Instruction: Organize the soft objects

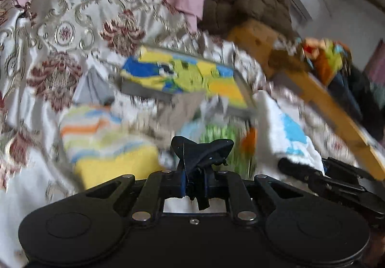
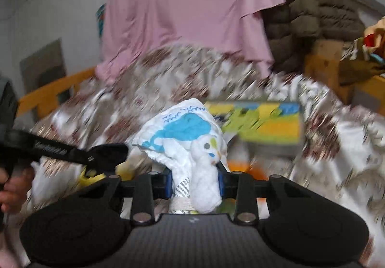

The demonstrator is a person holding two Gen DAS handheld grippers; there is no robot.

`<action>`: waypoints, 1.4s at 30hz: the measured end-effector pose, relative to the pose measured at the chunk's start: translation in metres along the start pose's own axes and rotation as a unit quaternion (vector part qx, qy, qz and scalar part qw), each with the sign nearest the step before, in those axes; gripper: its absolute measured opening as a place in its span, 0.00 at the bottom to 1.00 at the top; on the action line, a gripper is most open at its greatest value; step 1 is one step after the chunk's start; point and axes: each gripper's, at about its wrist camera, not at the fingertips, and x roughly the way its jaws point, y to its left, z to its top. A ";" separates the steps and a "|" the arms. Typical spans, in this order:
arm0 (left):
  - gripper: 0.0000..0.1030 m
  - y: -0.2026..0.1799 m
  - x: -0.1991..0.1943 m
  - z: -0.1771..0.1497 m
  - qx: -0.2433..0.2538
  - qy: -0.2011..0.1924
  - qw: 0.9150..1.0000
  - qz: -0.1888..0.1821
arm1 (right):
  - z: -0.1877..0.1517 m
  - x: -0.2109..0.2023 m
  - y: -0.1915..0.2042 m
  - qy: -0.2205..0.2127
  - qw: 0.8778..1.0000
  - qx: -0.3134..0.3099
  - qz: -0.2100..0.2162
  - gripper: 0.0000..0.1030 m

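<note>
My left gripper [image 1: 196,179] is shut on a small dark cloth [image 1: 202,150], which bunches up above the pads. In the right wrist view the same gripper [image 2: 105,154] reaches in from the left, with a hand [image 2: 12,186] behind it. My right gripper [image 2: 195,183] is shut on a white cloth with a blue print [image 2: 190,130], lifted above the bed. The left wrist view shows that white cloth [image 1: 288,133] at the right, above the right gripper [image 1: 310,171]. A striped pastel cloth [image 1: 101,138] and a green cloth [image 1: 223,147] lie on the bed below.
A shallow box printed in yellow, blue and green [image 1: 187,75] [image 2: 259,123] rests on the floral bedspread [image 1: 72,39]. Behind it lie a pink sheet [image 2: 187,15] and a brown quilted cover [image 2: 308,8]. A wooden bed frame [image 1: 336,111] runs along the right side.
</note>
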 end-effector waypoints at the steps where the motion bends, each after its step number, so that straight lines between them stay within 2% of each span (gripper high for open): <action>1: 0.13 -0.001 0.006 0.011 -0.002 -0.007 1.000 0.003 | 0.009 0.009 -0.010 -0.009 1.000 0.007 -0.006 0.36; 7: 0.13 -0.015 0.062 0.077 -0.009 -0.035 0.999 0.011 | 0.045 0.071 -0.076 -0.047 0.997 0.057 -0.029 0.36; 11: 0.14 -0.033 0.118 0.113 -0.002 -0.043 0.999 0.024 | 0.046 0.112 -0.113 -0.047 0.993 0.096 -0.040 0.36; 16: 0.14 -0.047 0.193 0.139 -0.034 -0.026 0.999 0.034 | 0.039 0.149 -0.148 -0.030 0.990 0.126 -0.062 0.36; 22: 0.14 -0.048 0.253 0.142 -0.071 0.007 0.995 0.065 | 0.034 0.179 -0.173 -0.005 0.988 0.139 -0.069 0.36; 25: 0.14 -0.045 0.269 0.138 -0.081 0.023 0.993 0.080 | 0.030 0.192 -0.176 0.014 0.989 0.129 -0.075 0.37; 27: 0.14 -0.047 0.277 0.134 -0.070 0.034 0.992 0.097 | 0.028 0.199 -0.173 0.026 0.990 0.121 -0.074 0.39; 30: 0.15 -0.051 0.284 0.131 -0.054 0.047 0.991 0.117 | 0.027 0.204 -0.169 0.035 0.991 0.108 -0.070 0.45; 32: 0.20 -0.053 0.285 0.129 -0.049 0.054 0.989 0.126 | 0.027 0.204 -0.166 0.039 0.992 0.099 -0.067 0.49; 34: 0.21 -0.055 0.285 0.128 -0.050 0.056 0.988 0.135 | 0.028 0.203 -0.165 0.040 0.993 0.094 -0.067 0.53; 36: 0.27 -0.056 0.282 0.128 -0.057 0.056 0.987 0.140 | 0.028 0.201 -0.162 0.042 0.993 0.084 -0.066 0.60; 38: 0.42 -0.058 0.277 0.129 -0.060 0.054 0.986 0.148 | 0.030 0.197 -0.161 0.041 0.994 0.080 -0.069 0.64; 42: 0.56 -0.066 0.261 0.132 -0.055 0.044 0.984 0.161 | 0.035 0.184 -0.160 0.033 0.993 0.082 -0.073 0.74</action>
